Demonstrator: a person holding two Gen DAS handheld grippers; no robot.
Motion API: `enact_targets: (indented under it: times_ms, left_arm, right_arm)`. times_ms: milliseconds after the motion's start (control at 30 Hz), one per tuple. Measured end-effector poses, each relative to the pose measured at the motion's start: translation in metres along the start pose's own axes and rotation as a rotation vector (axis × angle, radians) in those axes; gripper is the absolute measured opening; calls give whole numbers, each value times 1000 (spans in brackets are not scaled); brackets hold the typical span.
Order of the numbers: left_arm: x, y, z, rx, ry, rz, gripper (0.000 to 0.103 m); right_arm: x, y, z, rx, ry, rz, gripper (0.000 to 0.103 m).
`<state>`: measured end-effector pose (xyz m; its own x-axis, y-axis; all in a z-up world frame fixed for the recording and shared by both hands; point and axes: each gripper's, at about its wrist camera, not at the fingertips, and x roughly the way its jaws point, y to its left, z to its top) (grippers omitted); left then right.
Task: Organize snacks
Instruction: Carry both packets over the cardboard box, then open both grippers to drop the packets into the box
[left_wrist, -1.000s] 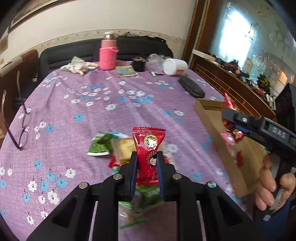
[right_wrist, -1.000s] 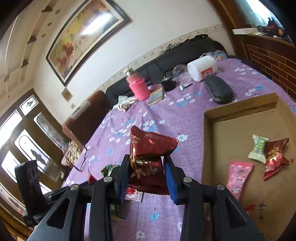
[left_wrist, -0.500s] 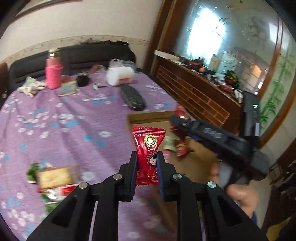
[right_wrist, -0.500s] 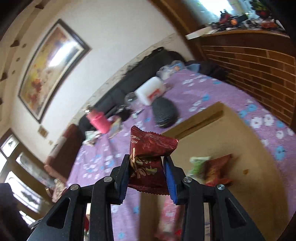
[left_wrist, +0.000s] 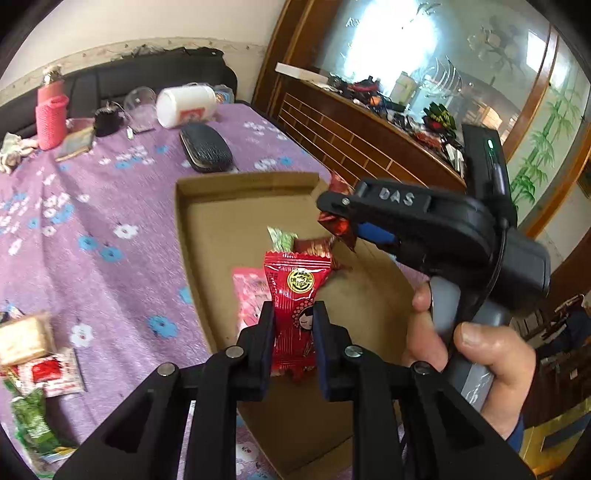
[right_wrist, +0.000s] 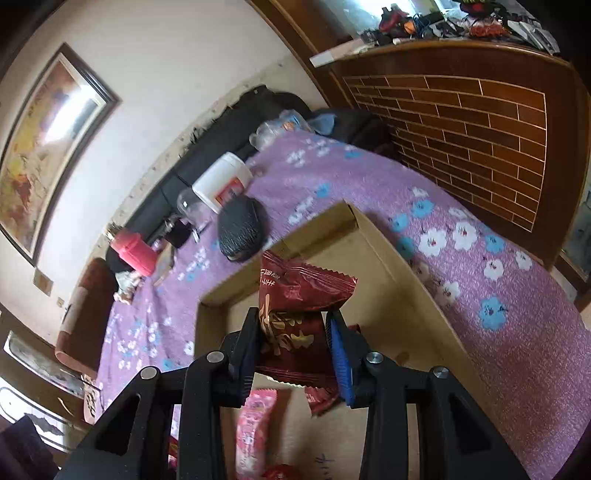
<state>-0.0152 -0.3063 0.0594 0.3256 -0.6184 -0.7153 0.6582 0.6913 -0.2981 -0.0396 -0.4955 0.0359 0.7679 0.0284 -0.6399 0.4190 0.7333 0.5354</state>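
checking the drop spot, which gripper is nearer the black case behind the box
Right. The right gripper is over the far part of the box near the black case; the left gripper is over the near part.

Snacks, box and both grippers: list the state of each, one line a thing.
Left gripper: jaws shut on the bright red doll-print snack packet, held upright.
Right gripper: jaws shut on the dark red foil snack packet.
Shallow brown cardboard box: open-topped, holding a pink packet lying flat.
White plastic jar: lying on its side.
Pink knit-sleeved bottle: upright.
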Motion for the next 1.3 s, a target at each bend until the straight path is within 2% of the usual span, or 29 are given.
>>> enact_targets:
  times_ms: [300,700,1133,1300]
  left_arm:
    - [19,-5,-19,57,43,1,19]
    - [19,-2,-24,36,61,-28,19]
    - [23,-20,-33,123,68,-22,19]
    - [26,-19,-34,125,75,-11,20]
  right_arm:
    - [11,1,-1,-28,25,-61,38]
    - [15,0,-5,-51,19,-160,38]
    - [15,2,-6,-64,25,-194,39]
    - [15,-6,-4,-19,30,-192,40]
